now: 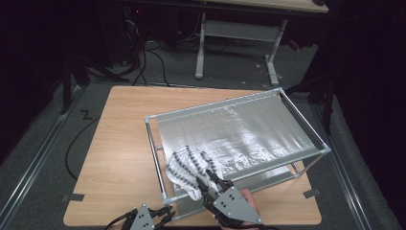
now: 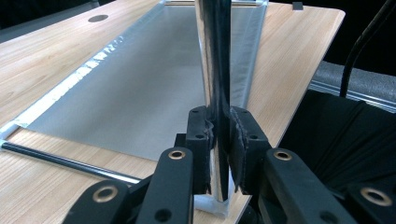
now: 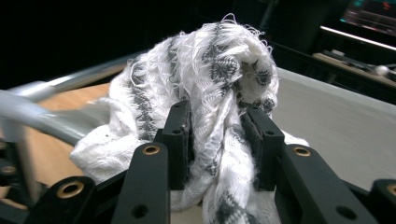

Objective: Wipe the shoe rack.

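On a wooden table (image 1: 119,139) in a dim room, the left gripper (image 2: 218,140) is clamped tight on a front post (image 2: 215,70) of the grey metal rack (image 1: 306,125), while the right gripper (image 3: 219,140), jaws partly apart, has a bunched black-and-white cloth (image 3: 215,79) between them at the rack's near-left corner

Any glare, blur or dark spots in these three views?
High view: the room around the table is near black, and glare streaks the rack's silver sheet. Left gripper view: the shiny post in the left claw mirrors light and dark. Right gripper view: the cloth is sharp, the grey bar at left blurred, the background dark.
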Action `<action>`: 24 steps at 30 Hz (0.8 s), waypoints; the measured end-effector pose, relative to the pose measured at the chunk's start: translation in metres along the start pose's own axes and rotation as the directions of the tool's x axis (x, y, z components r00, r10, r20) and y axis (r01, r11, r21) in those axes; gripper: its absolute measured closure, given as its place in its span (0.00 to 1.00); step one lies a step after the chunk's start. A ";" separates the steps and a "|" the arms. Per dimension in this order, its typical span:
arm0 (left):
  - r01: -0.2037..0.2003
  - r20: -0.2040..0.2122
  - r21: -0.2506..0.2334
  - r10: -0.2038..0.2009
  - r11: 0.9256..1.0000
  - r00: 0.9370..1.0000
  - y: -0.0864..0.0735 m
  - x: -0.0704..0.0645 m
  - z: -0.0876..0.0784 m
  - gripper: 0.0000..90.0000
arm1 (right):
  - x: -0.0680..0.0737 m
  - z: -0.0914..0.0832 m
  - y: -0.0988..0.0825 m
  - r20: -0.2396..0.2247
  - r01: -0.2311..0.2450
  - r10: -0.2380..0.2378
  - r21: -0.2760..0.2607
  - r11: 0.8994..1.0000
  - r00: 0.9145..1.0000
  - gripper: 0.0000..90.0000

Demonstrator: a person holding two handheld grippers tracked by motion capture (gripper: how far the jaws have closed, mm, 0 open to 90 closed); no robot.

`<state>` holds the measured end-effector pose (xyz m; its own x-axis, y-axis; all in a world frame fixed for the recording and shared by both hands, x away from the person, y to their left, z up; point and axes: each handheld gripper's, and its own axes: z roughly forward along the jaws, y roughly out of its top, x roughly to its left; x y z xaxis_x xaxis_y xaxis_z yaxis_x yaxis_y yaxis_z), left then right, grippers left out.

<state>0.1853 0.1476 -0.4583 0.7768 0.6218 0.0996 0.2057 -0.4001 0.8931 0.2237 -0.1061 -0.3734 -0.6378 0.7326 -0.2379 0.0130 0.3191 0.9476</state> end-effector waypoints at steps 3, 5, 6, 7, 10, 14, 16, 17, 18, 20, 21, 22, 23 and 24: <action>0.001 0.000 0.001 -0.001 1.000 1.000 0.000 0.000 0.000 0.87 | -0.012 -0.003 -0.004 0.034 -0.019 0.019 0.006 1.000 0.999 0.73; 0.002 0.002 0.002 -0.002 1.000 1.000 0.000 0.001 0.000 0.87 | -0.022 -0.005 -0.007 0.062 -0.028 0.028 0.010 1.000 0.998 0.73; 0.003 0.002 0.002 -0.003 1.000 1.000 0.000 0.001 0.001 0.87 | -0.026 -0.005 -0.008 0.072 -0.033 0.032 0.012 0.999 0.997 0.73; 0.003 0.002 0.003 -0.003 1.000 1.000 0.000 0.001 0.001 0.87 | -0.031 -0.006 -0.010 0.083 -0.040 0.038 0.014 0.999 0.996 0.73; 0.004 0.001 0.003 -0.004 1.000 1.000 0.000 0.001 0.001 0.87 | -0.047 -0.009 -0.015 0.131 -0.052 0.049 0.022 0.998 0.990 0.73; 0.006 0.001 0.005 -0.006 1.000 1.000 0.000 0.002 0.001 0.87 | -0.069 -0.013 -0.022 0.203 -0.067 0.058 0.033 0.997 0.977 0.72; 0.008 0.001 0.006 -0.008 1.000 1.000 0.000 0.003 0.001 0.87 | -0.079 -0.015 -0.024 0.230 -0.073 0.063 0.037 0.997 0.971 0.72; 0.008 0.001 0.007 -0.008 1.000 1.000 0.000 0.003 0.001 0.87 | -0.084 -0.016 -0.026 0.247 -0.077 0.065 0.038 0.996 0.967 0.72; 0.008 0.002 0.007 -0.008 1.000 1.000 0.000 0.003 0.001 0.87 | -0.089 -0.018 -0.028 0.263 -0.082 0.069 0.041 0.996 0.962 0.72; 0.007 0.002 0.008 -0.007 1.000 1.000 0.000 0.003 0.001 0.87 | -0.101 -0.021 -0.031 0.290 -0.094 0.077 0.045 0.995 0.954 0.71; 0.008 0.002 0.008 -0.008 1.000 1.000 0.000 0.003 0.001 0.87 | -0.107 -0.023 -0.033 0.302 -0.105 0.087 0.046 0.993 0.949 0.71; 0.008 0.003 0.008 -0.008 1.000 1.000 0.000 0.003 0.001 0.87 | -0.114 -0.025 -0.035 0.317 -0.112 0.092 0.044 0.993 0.944 0.71; 0.008 0.003 0.008 -0.008 1.000 1.000 0.000 0.003 0.001 0.87 | -0.120 -0.027 -0.037 0.334 -0.120 0.098 0.045 0.992 0.938 0.71; 0.009 0.003 0.008 -0.009 1.000 1.000 0.000 0.003 0.001 0.87 | -0.126 -0.028 -0.039 0.351 -0.127 0.103 0.047 0.991 0.931 0.71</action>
<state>0.1884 0.1483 -0.4583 0.7769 0.6231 0.0904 0.2171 -0.3998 0.8905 0.2815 -0.2279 -0.3748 -0.3219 0.9256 -0.1990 0.1295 0.2513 0.9592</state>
